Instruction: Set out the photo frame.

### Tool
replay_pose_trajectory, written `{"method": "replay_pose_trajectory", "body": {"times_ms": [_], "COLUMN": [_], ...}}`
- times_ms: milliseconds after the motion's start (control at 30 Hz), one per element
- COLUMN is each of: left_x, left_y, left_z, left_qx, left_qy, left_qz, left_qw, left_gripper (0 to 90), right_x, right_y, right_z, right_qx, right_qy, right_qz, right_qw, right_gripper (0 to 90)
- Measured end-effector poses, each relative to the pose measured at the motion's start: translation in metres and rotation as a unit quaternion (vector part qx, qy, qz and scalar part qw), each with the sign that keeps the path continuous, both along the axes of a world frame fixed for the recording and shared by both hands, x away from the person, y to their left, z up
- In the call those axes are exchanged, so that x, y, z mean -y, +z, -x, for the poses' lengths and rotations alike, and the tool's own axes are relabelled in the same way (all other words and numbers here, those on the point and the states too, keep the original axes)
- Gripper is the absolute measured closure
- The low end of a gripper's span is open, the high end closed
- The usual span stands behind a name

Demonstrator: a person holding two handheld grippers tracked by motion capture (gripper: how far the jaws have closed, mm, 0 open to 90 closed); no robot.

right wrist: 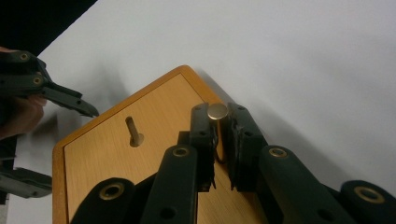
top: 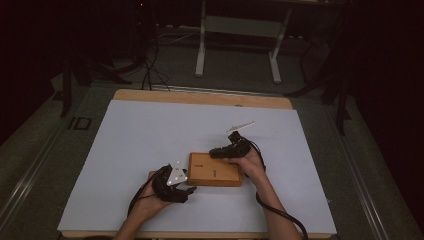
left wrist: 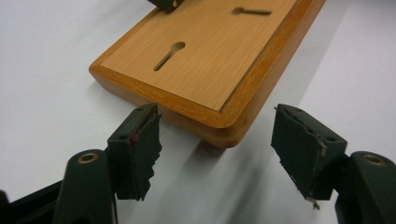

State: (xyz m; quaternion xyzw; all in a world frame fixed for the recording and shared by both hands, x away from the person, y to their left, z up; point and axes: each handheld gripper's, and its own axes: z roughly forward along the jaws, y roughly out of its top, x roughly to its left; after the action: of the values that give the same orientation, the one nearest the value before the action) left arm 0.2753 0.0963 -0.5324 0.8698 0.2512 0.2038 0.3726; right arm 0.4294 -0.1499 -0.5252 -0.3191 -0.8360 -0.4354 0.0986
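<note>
- A wooden board (top: 215,169) with two keyhole slots is lying flat on the white sheet (top: 140,145) covering the desk, toward the near edge and a little right of the middle.
- The left claw (left wrist: 217,154) is sitting with its jaws wide apart — one on each side of the board's near corner (left wrist: 229,128), neither touching it.
- The right claw (right wrist: 218,126) is reaching over the board's far edge, its jaws pressing together on a small brass-coloured peg (right wrist: 217,111) with a round flat head.
- In the high view, the left hand (top: 150,202) is resting by the board's left end, the right hand (top: 252,165) at its right end.
</note>
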Motion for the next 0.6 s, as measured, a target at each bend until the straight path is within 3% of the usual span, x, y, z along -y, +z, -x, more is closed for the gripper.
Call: {"method": "replay_pose_trajectory", "body": {"times_ms": [100,333,433,533,600], "left_x": [0.003,0.007,0.011,0.015,0.015], "left_y": [-0.004,-0.007,-0.009,-0.010,-0.008], "left_z": [-0.004,-0.009,-0.013,-0.014,-0.013], "left_qx": [0.012,0.033,0.040,0.061,0.069], "left_qy": [0.010,0.020,0.020,0.016,0.015], "left_qz": [-0.013,-0.021,-0.026,-0.037,-0.032], "left_qw": [0.9998,0.9990,0.9987,0.9973,0.9970], "left_gripper": [28.5,25.0,24.4,24.4,24.7], "right_x": [0.000,0.000,-0.002,-0.003,-0.005], "right_y": [0.000,0.001,0.003,0.004,0.007], "right_z": [-0.002,-0.005,-0.007,-0.008,-0.008], "right_qx": [-0.005,-0.020,-0.030,-0.030,-0.028], "right_qy": [0.000,0.000,-0.002,-0.003,-0.004], "right_qz": [0.001,0.004,0.010,0.016,0.029], "right_qw": [1.0000,0.9998,0.9995,0.9994,0.9992], "right_gripper": [81.9,82.0,82.3,82.9,83.7]}}
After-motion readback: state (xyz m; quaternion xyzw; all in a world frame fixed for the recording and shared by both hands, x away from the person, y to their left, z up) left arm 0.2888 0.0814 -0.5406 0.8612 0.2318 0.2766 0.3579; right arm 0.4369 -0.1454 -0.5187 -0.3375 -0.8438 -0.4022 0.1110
